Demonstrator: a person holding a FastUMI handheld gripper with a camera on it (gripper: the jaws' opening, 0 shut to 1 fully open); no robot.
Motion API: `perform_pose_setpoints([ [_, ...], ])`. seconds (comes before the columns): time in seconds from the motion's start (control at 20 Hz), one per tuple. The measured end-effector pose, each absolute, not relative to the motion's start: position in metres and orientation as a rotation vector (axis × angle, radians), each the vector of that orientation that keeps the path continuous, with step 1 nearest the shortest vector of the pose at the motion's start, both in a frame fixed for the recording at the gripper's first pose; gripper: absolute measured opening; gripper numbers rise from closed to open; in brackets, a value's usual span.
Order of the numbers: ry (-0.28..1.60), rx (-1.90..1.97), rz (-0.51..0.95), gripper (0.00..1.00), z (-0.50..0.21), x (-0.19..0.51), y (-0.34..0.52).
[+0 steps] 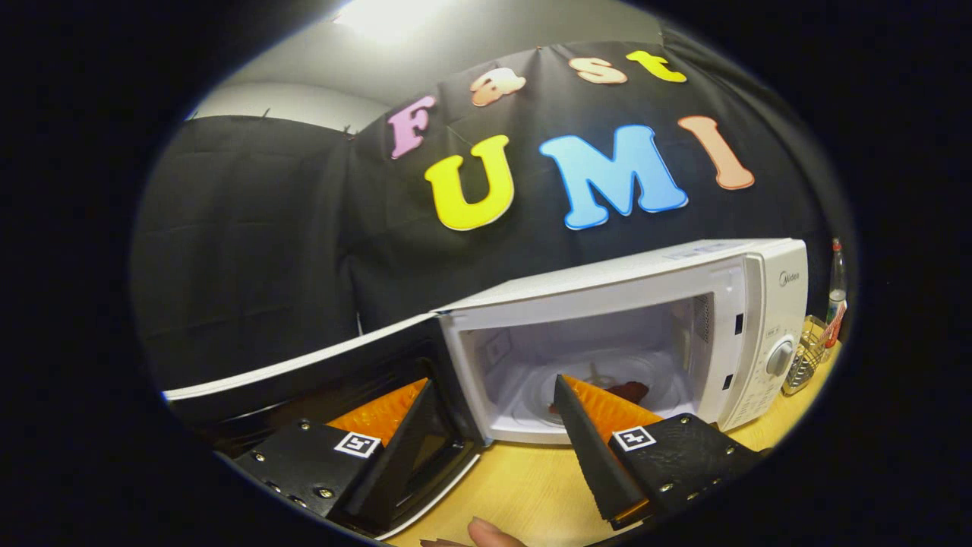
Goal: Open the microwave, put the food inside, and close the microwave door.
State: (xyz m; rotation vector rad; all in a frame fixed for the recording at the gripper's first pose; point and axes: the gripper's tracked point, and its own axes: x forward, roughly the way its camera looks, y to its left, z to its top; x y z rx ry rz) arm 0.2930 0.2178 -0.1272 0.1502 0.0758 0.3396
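Black cloth wall (250, 251) behind a wooden table (524, 486), under a bright ceiling light (387, 15).

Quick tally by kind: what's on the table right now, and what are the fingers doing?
Microwave, door open: 1
Food on its turntable: 1
Bottle: 1
Wire basket: 1
Total: 4
The gripper fingers are open, holding nothing.

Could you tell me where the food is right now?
The food lies on the turntable inside the open microwave, just beyond the gripper, whose fingers are spread apart.

wooden table (524, 486), microwave (645, 304) on it, wire rack (806, 353) beside
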Motion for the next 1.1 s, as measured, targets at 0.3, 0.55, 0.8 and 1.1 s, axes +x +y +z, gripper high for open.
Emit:
perform_pose_setpoints([
  [0.3,-0.103,0.139,0.591,0.95,-0.053,0.175,0.297],
  [0.55,-0.17,0.17,0.69,0.95,-0.031,0.117,0.335],
  [0.8,0.013,0.111,0.768,0.66,-0.071,0.106,0.386],
  [1.1,-0.001,-0.113,0.784,0.32,-0.109,0.088,0.426],
])
